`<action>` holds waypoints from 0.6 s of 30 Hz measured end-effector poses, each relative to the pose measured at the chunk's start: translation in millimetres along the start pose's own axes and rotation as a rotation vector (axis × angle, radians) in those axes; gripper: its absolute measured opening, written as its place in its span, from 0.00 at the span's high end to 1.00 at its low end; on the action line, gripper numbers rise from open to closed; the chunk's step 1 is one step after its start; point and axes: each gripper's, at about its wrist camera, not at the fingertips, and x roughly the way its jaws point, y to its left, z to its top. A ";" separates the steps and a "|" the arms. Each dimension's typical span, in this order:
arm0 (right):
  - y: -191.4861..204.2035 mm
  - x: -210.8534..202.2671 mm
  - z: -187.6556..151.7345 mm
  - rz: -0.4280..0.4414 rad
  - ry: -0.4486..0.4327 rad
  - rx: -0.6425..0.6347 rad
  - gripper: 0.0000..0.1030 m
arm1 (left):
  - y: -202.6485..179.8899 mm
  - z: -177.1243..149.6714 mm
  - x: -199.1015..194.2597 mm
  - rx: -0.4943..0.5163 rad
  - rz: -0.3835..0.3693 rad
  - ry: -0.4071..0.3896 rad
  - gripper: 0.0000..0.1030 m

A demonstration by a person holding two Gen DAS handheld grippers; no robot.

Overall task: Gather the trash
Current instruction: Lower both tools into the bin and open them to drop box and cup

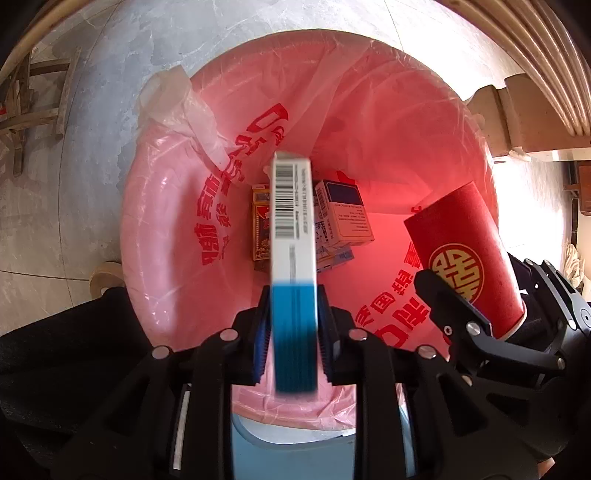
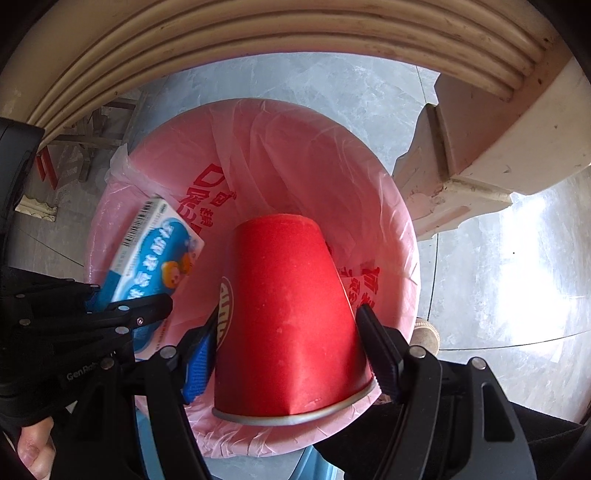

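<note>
My left gripper [image 1: 293,325] is shut on a blue and white medicine box [image 1: 293,236], held edge-on above the open trash bin [image 1: 155,206] lined with a pink bag. The box also shows in the right wrist view [image 2: 155,251]. My right gripper [image 2: 291,354] is shut on a red paper cup [image 2: 291,317], held bottom-forward over the same bin [image 2: 388,206]. The cup shows at the right of the left wrist view [image 1: 465,254]. Several small boxes [image 1: 343,218] lie at the bottom of the bin.
The bin stands on a grey marble floor [image 2: 498,258]. A cream carved furniture leg [image 2: 461,155] stands close to the bin's right side, with a ribbed edge [image 2: 258,33] overhead. Wooden stools [image 1: 33,96] stand at the far left.
</note>
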 end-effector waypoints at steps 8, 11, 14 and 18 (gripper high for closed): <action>-2.7 0.5 0.8 -0.020 0.008 0.007 0.32 | -1.5 -0.4 -3.5 -0.019 0.021 0.004 0.60; -3.3 2.5 1.4 -0.026 0.018 0.009 0.28 | -2.4 -0.8 -3.9 -0.032 0.027 0.004 0.59; -4.9 4.1 1.0 -0.023 0.023 0.017 0.27 | 3.5 3.0 -3.8 -0.042 0.025 -0.001 0.56; -5.2 1.9 1.9 -0.023 0.008 0.026 0.25 | 8.6 3.7 -10.0 -0.056 0.047 -0.029 0.48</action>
